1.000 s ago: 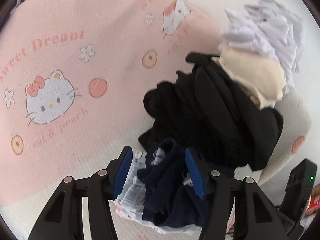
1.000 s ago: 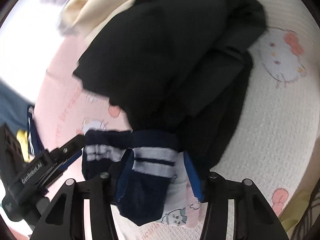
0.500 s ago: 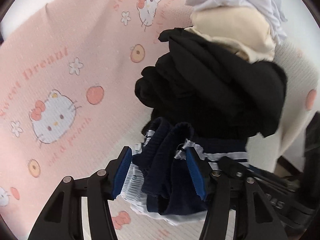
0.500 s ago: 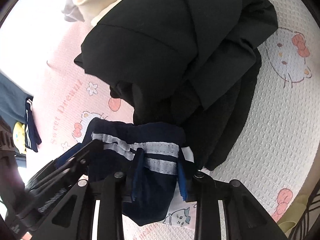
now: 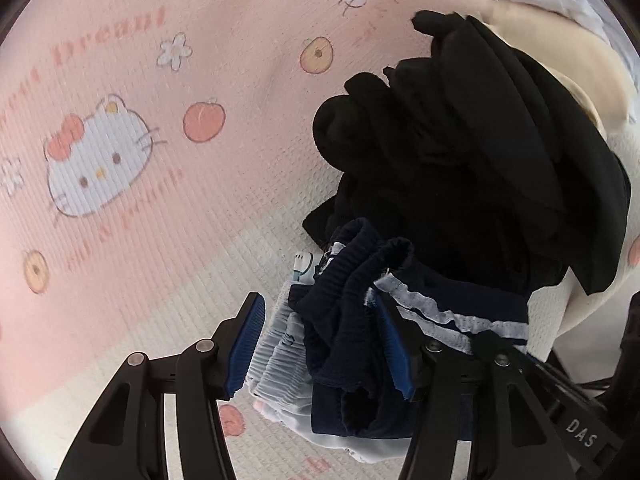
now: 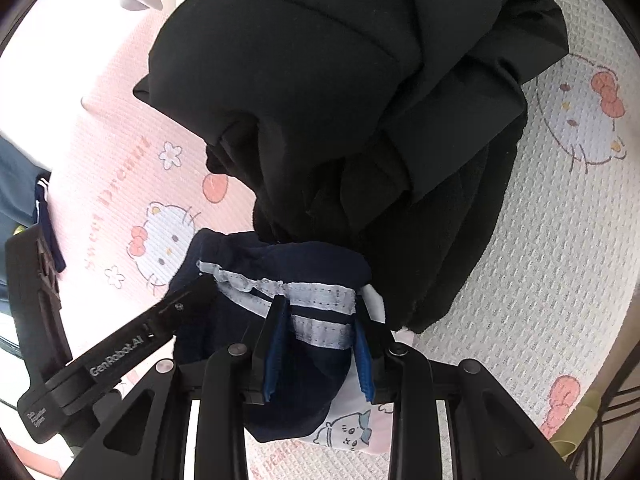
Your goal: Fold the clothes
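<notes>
Navy shorts pinched in right hand-held gripper (left, "GenRobot.AI", spread around them)

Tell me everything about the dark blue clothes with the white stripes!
The navy garment is soft, ribbed knit with two white stripes and a gathered elastic edge. It lies bunched on the pink cat-print blanket, against the black clothes pile. The right gripper pinches its striped part; the left gripper straddles its crumpled other end.
</notes>
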The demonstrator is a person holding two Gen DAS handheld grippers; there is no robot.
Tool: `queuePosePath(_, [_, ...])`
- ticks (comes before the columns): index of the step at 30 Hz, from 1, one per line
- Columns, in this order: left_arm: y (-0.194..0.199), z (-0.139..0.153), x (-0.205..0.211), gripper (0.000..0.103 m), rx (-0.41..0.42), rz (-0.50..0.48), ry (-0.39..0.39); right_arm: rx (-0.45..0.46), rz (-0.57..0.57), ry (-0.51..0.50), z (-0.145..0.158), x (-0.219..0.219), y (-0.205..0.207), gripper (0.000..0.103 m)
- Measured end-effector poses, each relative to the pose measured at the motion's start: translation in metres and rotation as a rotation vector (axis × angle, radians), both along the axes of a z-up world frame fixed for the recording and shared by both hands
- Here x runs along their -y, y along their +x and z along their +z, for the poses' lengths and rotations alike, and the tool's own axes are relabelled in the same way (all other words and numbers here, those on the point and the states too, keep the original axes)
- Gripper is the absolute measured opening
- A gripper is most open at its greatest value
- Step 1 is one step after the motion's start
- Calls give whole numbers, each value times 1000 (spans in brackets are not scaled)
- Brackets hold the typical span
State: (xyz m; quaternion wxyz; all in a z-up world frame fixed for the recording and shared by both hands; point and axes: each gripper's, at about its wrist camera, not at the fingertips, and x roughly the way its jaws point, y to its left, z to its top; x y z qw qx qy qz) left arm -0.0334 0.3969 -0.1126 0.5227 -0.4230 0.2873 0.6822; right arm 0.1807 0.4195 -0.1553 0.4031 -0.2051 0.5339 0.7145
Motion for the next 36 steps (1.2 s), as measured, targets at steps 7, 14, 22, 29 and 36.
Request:
queuePosePath(7, [25, 16, 19, 55, -136, -40, 101, 27, 9, 100, 19, 9, -4, 62])
queuePosePath(14, [27, 64, 59, 54, -100, -3, 255, 29, -9, 196, 52, 28, 0, 71])
queuePosePath(22, [12, 109, 114, 64, -42, 125, 362, 143, 20, 308, 102, 55, 3, 75])
queuePosePath(29, [21, 142, 176, 71, -128, 143, 504, 271, 33, 355, 142, 118, 7, 75])
queuePosePath(36, [35, 175, 230, 80, -203, 177, 585, 382, 54, 414, 170, 162, 3, 75])
